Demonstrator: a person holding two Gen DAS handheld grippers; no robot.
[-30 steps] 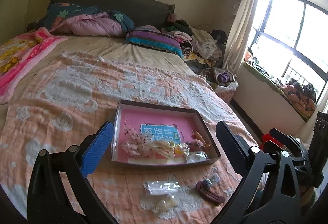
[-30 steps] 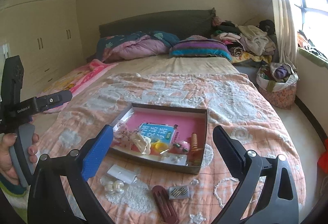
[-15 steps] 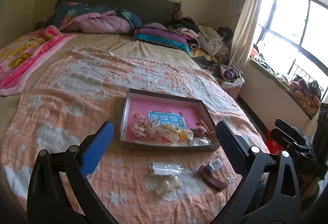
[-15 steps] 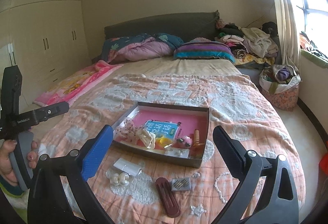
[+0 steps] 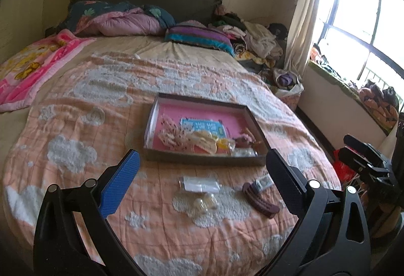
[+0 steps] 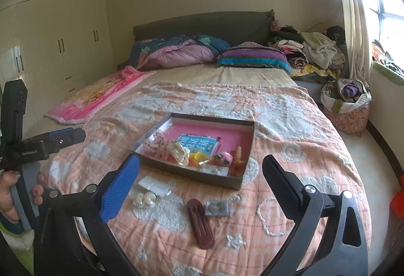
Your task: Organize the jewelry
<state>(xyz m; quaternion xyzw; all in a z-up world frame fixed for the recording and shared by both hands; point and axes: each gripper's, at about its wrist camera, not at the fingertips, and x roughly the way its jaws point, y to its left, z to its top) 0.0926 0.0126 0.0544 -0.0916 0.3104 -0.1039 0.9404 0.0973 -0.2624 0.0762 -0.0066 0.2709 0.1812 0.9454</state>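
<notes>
Both grippers, left [image 5: 199, 172] and right [image 6: 200, 176], hang spread wide and empty over the bed [image 6: 290, 124]. Left to right near the tray [image 6: 188, 171]: packet [image 6: 154, 183], pearls [image 6: 144, 200], clip [image 6: 200, 223], 1 card [image 6: 217, 207]. Soft bedding could let the pearls roll or sink away from a pinch.

pink-lined tray [image 6: 242, 135] on peach blanket [image 6: 290, 124] (white cloud pattern); maroon clip [image 6: 200, 223].

text: "GenRobot.AI" | on: left gripper [image 6: 43, 147] body | blue card [image 6: 199, 143]: print unreadable
</notes>
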